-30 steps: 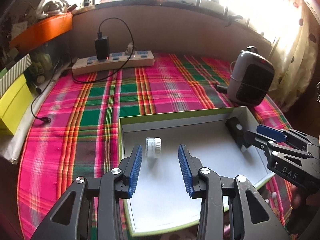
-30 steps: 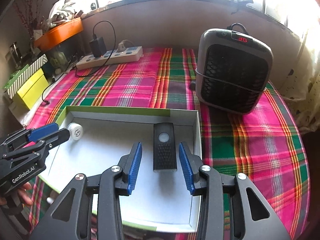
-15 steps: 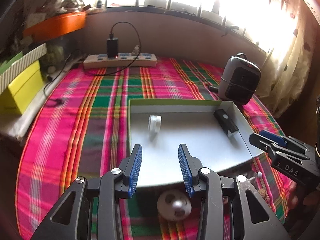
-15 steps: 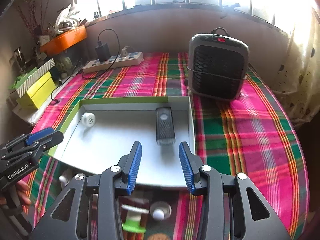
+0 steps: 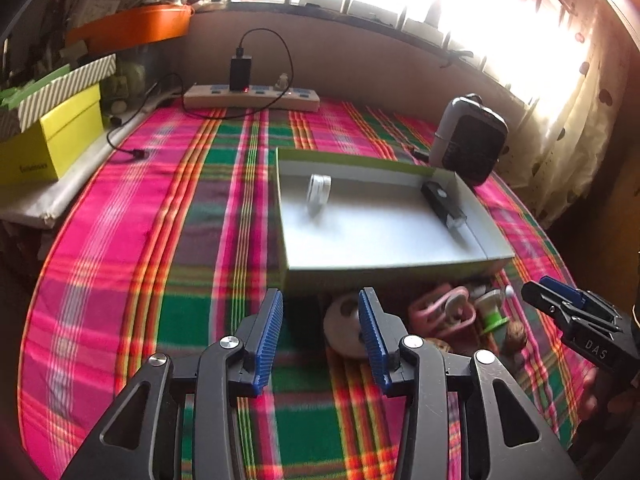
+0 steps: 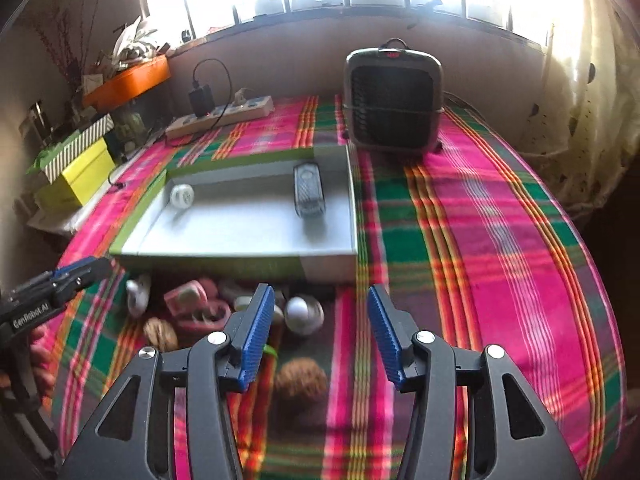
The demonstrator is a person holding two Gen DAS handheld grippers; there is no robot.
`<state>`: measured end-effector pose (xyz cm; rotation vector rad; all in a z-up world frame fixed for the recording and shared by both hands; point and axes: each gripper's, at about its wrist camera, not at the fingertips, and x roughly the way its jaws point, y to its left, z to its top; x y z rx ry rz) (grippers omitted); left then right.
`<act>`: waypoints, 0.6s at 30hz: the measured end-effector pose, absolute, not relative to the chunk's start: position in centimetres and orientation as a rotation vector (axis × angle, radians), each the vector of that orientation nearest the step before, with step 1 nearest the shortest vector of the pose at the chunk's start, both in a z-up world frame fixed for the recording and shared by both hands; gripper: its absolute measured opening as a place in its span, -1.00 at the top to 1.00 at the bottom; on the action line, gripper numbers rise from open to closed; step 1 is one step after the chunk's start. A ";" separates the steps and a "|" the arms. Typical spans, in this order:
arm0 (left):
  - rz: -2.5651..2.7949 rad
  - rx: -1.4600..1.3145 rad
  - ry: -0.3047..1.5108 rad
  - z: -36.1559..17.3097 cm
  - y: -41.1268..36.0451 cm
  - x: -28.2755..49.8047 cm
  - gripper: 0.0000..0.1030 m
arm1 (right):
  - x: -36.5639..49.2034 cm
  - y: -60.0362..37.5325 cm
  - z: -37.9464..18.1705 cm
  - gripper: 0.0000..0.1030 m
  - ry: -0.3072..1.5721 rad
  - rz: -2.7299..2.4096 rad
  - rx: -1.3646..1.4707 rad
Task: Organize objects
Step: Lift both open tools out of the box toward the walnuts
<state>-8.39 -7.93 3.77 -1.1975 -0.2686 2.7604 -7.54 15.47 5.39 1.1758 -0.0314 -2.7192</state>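
So there's a plaid cloth [image 5: 160, 240] in pink and green spread over the table, with a shallow box [image 5: 384, 268] sitting on it, green outside and white inside. Two things are in the box: a small white round cap [image 5: 319, 192] near its far left corner, and a black oblong gadget [image 6: 308, 190] along the right wall. Just in front of the box's near wall there's a little heap of loose stuff on the cloth: a white ball-ish thing [image 6: 302, 312], a pink plastic piece [image 5: 444, 312], something small and green [image 5: 494, 312] and a couple of brown nut-like lumps [image 6: 300, 380], all a bit blurry, so I can't say more than that. The left gripper [image 5: 320, 332] hangs over the cloth in front of the box's near left corner, jaws spread and nothing between them, having just opened a bit wider. The right gripper [image 6: 320, 328] is over the heap, jaws apart too and just been opening, with the white ball and a brown lump showing in the gap below but the pads not touching them. Further back there's a small heater [image 6: 394, 100], a power strip [image 5: 252, 96] with a charger plugged in, and a yellow box [image 5: 52, 140] off to the left.
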 end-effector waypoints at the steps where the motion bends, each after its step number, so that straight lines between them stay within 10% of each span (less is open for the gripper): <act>1: 2.755 -1.204 -0.281 3.6 -8.1 -8.1 0.26 | -7.1 15.5 5.3 0.03 -0.025 -2.722 1.171; 18: 2.663 -1.201 -0.298 2.8 -6.8 -5.4 0.26 | -5.1 15.4 2.4 -0.07 -0.003 -2.684 1.230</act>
